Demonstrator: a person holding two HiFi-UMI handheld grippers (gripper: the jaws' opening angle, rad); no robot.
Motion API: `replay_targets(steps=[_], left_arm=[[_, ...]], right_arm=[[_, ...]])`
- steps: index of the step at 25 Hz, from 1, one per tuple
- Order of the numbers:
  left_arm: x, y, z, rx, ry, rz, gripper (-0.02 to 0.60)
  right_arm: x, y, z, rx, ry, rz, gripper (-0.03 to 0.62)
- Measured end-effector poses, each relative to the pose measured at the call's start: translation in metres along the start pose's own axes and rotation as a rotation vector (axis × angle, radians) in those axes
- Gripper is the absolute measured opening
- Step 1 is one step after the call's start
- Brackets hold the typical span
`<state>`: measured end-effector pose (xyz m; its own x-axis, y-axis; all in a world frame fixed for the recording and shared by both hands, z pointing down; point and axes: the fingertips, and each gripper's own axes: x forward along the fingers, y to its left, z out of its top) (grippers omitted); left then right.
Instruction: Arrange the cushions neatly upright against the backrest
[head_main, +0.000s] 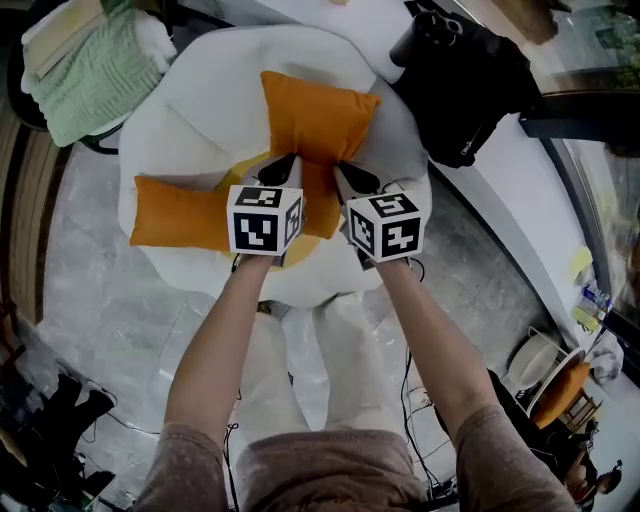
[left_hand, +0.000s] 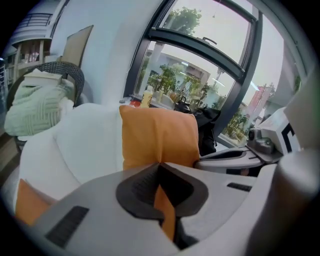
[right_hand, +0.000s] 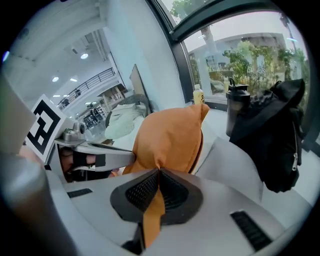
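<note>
An orange cushion (head_main: 316, 118) hangs lifted above the seat of a round white armchair (head_main: 190, 110), in front of its backrest. My left gripper (head_main: 288, 164) is shut on the cushion's near edge, and my right gripper (head_main: 343, 172) is shut on the same edge just to its right. In the left gripper view the orange cushion (left_hand: 157, 137) rises beyond the closed jaws, fabric pinched between them. The right gripper view shows the orange cushion (right_hand: 170, 137) gripped the same way. A second orange cushion (head_main: 180, 213) lies flat on the seat at the left.
A black bag (head_main: 470, 85) and dark bottle (right_hand: 236, 107) stand on the white ledge to the right of the chair. A wicker chair with a pale green folded blanket (head_main: 85, 75) stands at the back left. Cables and plastic sheeting lie on the floor near my legs.
</note>
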<state>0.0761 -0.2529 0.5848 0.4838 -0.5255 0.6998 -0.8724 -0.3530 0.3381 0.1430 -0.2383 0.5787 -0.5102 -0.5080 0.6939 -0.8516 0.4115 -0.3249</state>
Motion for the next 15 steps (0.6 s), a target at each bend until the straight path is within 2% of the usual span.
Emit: replay_targets(steps=[3, 6, 15], left_arm=[[0.01, 0.005, 0.008, 0.011, -0.037, 0.026, 0.008], [0.024, 0.013, 0.012, 0.057, -0.058, 0.06, 0.008], [0.063, 0.038, -0.016, 0.08, -0.05, 0.118, 0.009]], right_arm=[[0.009, -0.009, 0.008, -0.024, -0.064, -0.009, 0.025], [0.025, -0.019, 0.011, -0.033, -0.104, -0.022, 0.025], [0.067, -0.035, -0.018, -0.06, -0.081, -0.002, 0.026]])
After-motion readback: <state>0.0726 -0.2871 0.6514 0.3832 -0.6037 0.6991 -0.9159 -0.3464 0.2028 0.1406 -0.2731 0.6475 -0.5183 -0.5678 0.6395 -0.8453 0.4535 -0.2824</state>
